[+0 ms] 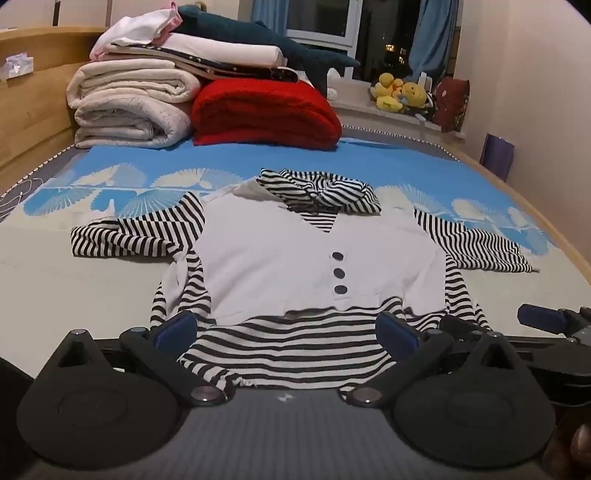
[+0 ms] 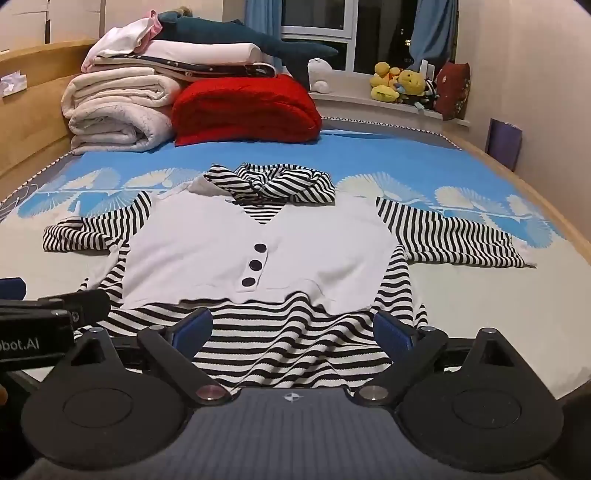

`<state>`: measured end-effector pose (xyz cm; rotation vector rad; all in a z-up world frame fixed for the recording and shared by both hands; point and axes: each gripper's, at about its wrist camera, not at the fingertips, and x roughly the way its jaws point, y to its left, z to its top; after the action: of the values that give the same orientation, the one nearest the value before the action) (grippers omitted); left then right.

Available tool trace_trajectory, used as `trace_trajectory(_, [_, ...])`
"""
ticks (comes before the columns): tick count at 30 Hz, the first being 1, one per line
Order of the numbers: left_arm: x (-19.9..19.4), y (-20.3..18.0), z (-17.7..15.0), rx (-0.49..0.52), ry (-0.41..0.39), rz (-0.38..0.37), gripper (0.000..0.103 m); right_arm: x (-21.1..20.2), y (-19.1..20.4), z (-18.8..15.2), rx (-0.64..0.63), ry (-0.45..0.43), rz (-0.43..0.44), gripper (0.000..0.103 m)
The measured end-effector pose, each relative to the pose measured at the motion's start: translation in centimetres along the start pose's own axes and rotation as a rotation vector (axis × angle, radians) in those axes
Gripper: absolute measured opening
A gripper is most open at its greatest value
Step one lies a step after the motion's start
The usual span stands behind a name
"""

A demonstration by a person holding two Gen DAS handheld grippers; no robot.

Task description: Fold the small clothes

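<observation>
1. Striped hooded top (image 1: 291,343) lies face up and spread flat on the bed (image 1: 55,280), near its foot edge.
2. Orientation: hood (image 1: 325,192) points away toward the window (image 1: 317,18); hem points at the grippers. Long axis of the body runs hem to hood, straight up the bed.
3. White front panel (image 1: 277,258) covers the chest, with three dark buttons (image 1: 339,272) in a line down its middle, along the same axis.
4. Sleeves run crosswise: left sleeve (image 1: 122,240) bunched and creased, right sleeve (image 1: 484,243) laid out flatter.
5. Left gripper (image 1: 288,328): jaws spread wide, one blue pad on each side of the hem. Nothing gripped; striped cloth lies between the fingers, pads clear of it.
6. Right gripper (image 2: 291,328): same posture, jaws wide, hem between the fingers, no hold on it.
7. Both grippers sit side by side at the hem, tilted downward; each shows at the edge of the other's view.
8. Further up the bed: red blanket (image 1: 266,110) beside rolled cream blankets (image 1: 129,103), folded white linen (image 1: 221,51) stacked on top.
9. Windowsill: yellow plush toys (image 1: 400,92).
</observation>
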<state>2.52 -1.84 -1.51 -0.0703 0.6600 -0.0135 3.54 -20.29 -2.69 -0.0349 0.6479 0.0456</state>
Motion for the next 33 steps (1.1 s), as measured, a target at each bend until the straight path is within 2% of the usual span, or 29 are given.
trace_trajectory(9, [0.1, -1.1, -0.2, 0.055, -0.002, 0.009, 0.103, 0.0, -0.3, 0.0, 0.014, -0.021, -0.025, 0.09])
trace_trajectory(13, [0.7, -1.0, -0.3, 0.037, 0.028, 0.003, 0.103, -0.1, -0.3, -0.1, 0.023, -0.033, -0.035, 0.089])
trace_trajectory(23, [0.4, -1.3, -0.5, 0.065, -0.043, 0.037, 0.103, 0.1, 0.1, -0.1, 0.014, -0.065, 0.006, 0.072])
trace_trajectory(30, [0.8, -1.4, -0.5, 0.091, -0.011, 0.032, 0.103, 0.2, 0.4, -0.3, -0.023, -0.039, -0.004, 0.073])
trace_trajectory(33, [0.9, -1.3, -0.6, 0.089, -0.004, 0.035, 0.103, 0.5, 0.4, -0.5, -0.02, -0.007, -0.011, 0.079])
